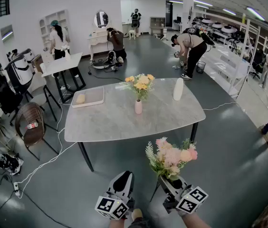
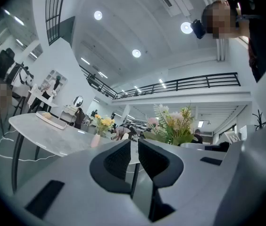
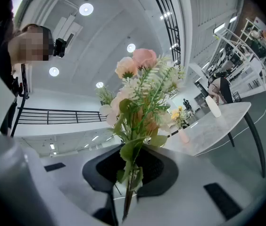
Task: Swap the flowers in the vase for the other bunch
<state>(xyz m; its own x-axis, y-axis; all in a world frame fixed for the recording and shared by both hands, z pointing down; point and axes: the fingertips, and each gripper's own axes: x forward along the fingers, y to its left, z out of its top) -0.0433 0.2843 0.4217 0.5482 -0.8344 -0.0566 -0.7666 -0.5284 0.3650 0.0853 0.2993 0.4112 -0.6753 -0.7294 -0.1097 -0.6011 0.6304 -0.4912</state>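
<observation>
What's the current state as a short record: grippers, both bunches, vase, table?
left gripper: shut, empty
right gripper: shut on the stems of the pink bunch, held upright, short of the table
yellow bunch: in the pink vase, mid-table
also on table: white bottle, tray
swap: not started

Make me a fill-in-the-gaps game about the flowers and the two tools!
The right tool holds the ___ bunch.
The vase on the table holds ___ flowers.
The left tool is shut and holds ___.
Missing words: pink; yellow; nothing.
</observation>
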